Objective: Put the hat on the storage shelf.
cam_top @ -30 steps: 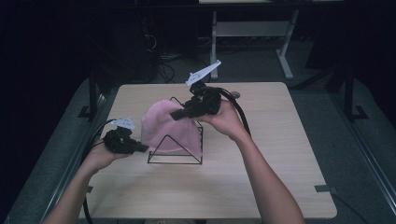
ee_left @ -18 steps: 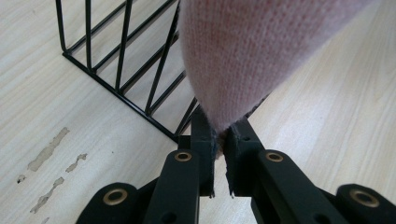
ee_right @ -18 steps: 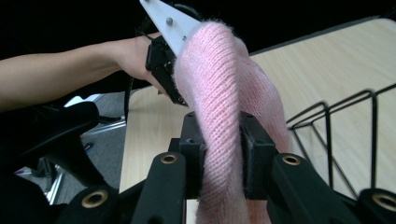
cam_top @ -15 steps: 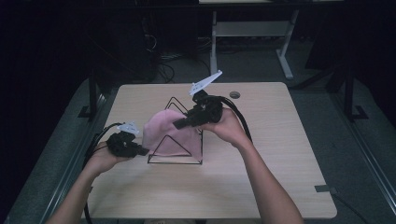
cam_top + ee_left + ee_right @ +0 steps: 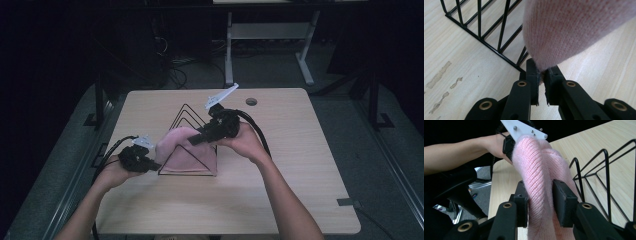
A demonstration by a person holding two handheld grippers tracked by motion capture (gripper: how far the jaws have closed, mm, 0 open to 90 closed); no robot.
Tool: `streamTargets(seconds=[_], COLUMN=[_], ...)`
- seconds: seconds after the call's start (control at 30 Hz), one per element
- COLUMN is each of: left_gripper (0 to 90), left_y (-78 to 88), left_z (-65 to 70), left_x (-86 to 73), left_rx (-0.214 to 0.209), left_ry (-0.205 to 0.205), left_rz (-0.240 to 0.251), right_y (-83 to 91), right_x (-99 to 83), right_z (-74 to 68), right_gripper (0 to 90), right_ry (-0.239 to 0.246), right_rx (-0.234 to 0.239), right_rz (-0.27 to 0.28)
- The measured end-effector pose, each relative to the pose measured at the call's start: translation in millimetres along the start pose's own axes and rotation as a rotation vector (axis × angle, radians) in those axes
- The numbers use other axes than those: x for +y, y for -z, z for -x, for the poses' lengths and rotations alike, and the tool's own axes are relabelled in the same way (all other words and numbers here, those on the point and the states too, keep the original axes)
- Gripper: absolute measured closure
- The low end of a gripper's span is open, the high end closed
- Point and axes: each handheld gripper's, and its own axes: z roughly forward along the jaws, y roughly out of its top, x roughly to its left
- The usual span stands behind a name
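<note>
A pink knitted cloth (image 5: 181, 150) lies draped over the front end of a black wire rack (image 5: 189, 145) standing near the middle of a pale wooden table (image 5: 300, 165). The left gripper (image 5: 150, 164) sits low at the cloth's left edge, just beside the rack's near left corner, and in the left gripper view its jaws are clamped tight on a pinch of the knit (image 5: 574, 30), with the fabric bulging up and away from the tips. The right gripper (image 5: 192, 141) comes in from the right above the rack, its grey three-cornered plate pointing toward the far side of the table. In the right gripper view a thick fold of the cloth (image 5: 541, 185) runs between its jaws; they have just been opening, and the pads (image 5: 564, 200) seem to rest against the knit more than squeeze it (the fold is too bulky to see a clear gap). A small dark round disc (image 5: 251, 101) is set in the tabletop near its far edge
</note>
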Motion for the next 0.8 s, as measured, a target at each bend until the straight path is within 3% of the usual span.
streamTargets(seconds=[0.2, 0.47, 0.8], left_gripper=[83.3, 82.9, 83.4], left_y=[-4.7, -8.1, -12.5], left_z=[-1.4, -4.9, -4.4], left_x=[-4.1, -11.3, -12.8], left_rx=[0.001, -0.029, 0.001], left_ry=[0.016, 0.036, 0.018], left_rz=[-0.012, -0.008, -0.043], right_y=[2.8, -0.4, -12.5], right_x=[-3.6, 1.3, 2.1], right_z=[-1.0, -5.4, -5.6], right_gripper=[62.4, 80.8, 81.1], right_ry=[-0.002, 0.027, 0.039], right_rx=[-0.007, -0.026, -0.007], right_rz=[0.019, 0.035, 0.008])
